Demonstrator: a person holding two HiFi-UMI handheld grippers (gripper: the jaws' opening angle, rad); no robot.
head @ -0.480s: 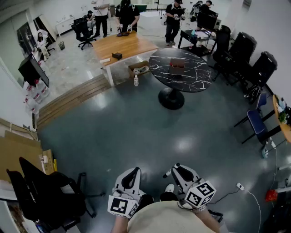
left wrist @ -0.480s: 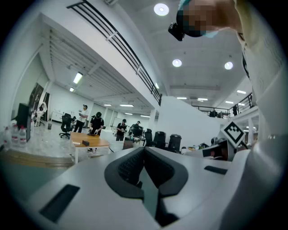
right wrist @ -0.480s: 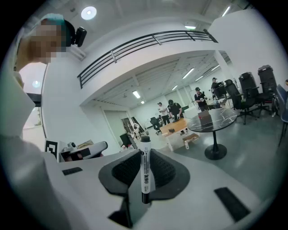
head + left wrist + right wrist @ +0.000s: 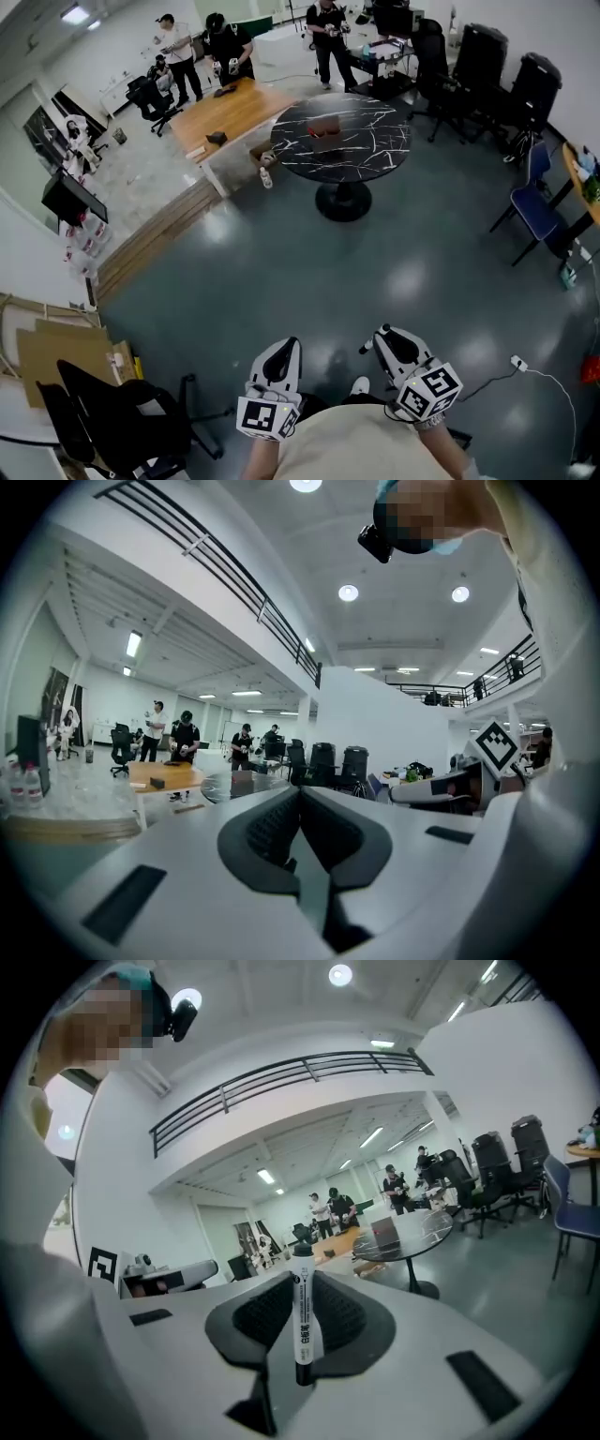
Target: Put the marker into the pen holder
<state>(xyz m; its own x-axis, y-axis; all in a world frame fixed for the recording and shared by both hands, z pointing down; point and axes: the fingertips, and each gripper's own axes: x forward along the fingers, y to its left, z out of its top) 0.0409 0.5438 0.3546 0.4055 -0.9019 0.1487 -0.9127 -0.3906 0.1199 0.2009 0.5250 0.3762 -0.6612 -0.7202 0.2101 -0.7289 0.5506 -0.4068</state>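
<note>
My right gripper (image 4: 302, 1277) is shut on a white marker (image 4: 303, 1321) with a black cap, which stands upright between the pads. My left gripper (image 4: 300, 794) is shut with nothing in it. In the head view both grippers, left (image 4: 283, 350) and right (image 4: 384, 336), are held close to the person's body at the bottom edge. Far ahead stands a round black marble table (image 4: 366, 155) with a brown box-like holder (image 4: 325, 131) on it. The same holder (image 4: 385, 1232) shows small in the right gripper view.
A wooden table (image 4: 239, 101) with several people around it stands beyond the round table. Black office chairs (image 4: 487, 56) line the back right, and a blue chair (image 4: 534, 211) is at right. Another black chair (image 4: 112, 412) is at my lower left. A cable (image 4: 553, 375) lies on the floor.
The head view has shifted, so the round table now sits a little further left and slightly larger. Both grippers stay shut near the body, and the marker is still held.
</note>
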